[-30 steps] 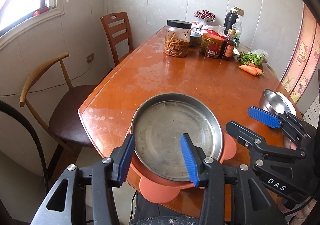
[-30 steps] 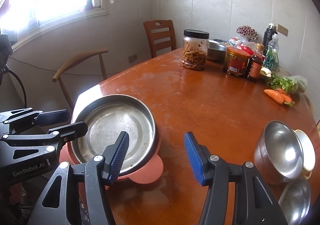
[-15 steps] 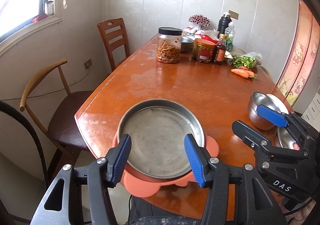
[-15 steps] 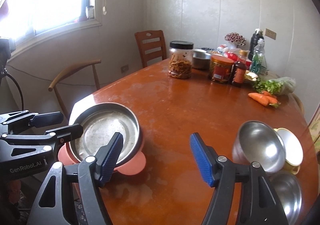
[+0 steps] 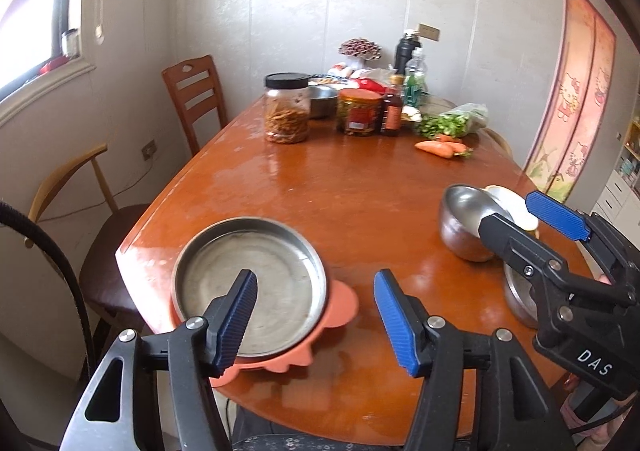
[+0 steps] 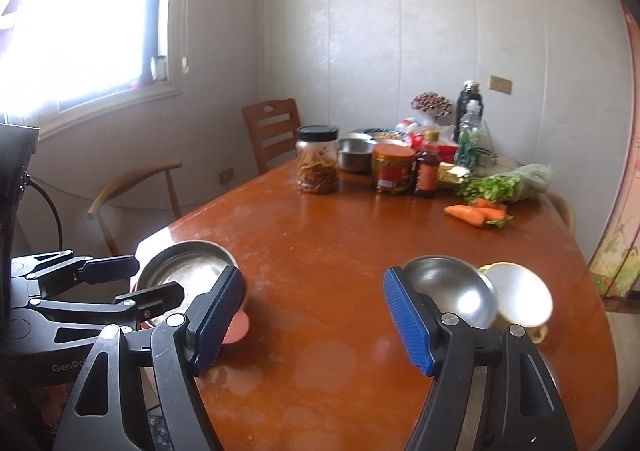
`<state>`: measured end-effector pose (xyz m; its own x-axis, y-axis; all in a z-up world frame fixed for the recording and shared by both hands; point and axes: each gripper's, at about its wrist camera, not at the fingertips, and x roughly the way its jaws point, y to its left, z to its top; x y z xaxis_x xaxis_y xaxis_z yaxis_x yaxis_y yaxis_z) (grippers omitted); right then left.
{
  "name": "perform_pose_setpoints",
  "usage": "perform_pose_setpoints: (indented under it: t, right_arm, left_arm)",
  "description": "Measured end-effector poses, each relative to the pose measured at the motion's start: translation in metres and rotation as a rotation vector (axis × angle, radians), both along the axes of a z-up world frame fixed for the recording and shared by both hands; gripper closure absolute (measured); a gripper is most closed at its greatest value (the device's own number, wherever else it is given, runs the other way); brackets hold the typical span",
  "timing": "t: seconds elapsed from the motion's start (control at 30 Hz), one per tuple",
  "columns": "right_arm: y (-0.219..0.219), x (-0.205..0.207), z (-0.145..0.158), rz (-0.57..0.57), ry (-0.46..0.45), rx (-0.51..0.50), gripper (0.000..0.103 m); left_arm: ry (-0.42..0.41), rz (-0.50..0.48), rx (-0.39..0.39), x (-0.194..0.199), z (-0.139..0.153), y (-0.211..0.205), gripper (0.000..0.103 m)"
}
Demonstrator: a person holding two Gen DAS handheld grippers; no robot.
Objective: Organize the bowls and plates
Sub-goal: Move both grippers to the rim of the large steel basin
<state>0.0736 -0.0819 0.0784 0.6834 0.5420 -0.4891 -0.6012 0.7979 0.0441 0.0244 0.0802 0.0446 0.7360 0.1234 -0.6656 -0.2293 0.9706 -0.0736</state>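
Note:
A round steel plate (image 5: 248,283) sits on an orange silicone mat (image 5: 340,307) at the table's near left corner. My left gripper (image 5: 315,279) hovers above and short of it, its jaws opening with nothing between them. At the near right a steel bowl (image 5: 464,219) leans on a white bowl with a yellow outside (image 5: 508,203), and a second steel bowl (image 5: 520,303) lies nearer, partly hidden. My right gripper (image 6: 313,283) is open and empty over bare tabletop, between the steel plate (image 6: 188,267) and the steel bowl (image 6: 444,287). The white bowl (image 6: 520,299) stands to its right.
At the far end of the wooden table (image 5: 340,187) stand a jar of pickles (image 5: 287,109), a red-lidded jar (image 5: 358,113), bottles (image 5: 393,107), greens (image 5: 452,123) and carrots (image 5: 438,149). Two chairs (image 5: 196,95) stand along the left side.
Both grippers have drawn back and risen from the table, so plate and bowls look smaller. Both pairs of jaws have spread wider. The left gripper has shifted right of the plate.

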Motion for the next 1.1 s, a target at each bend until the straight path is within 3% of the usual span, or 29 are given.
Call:
perform_pose_setpoints:
  t: [0.37, 1.1]
  right_arm:
    - [-0.059, -0.014, 0.005, -0.120, -0.039, -0.015, 0.027]
    - [-0.173, -0.004, -0.013, -0.354, 0.001, 0.018, 0.026]
  left_arm:
    - [-0.001, -0.098, 0.009, 0.015, 0.007, -0.057, 0.041]
    - [0.058, -0.246, 0.030, 0.047, 0.001, -0.145, 0.041]
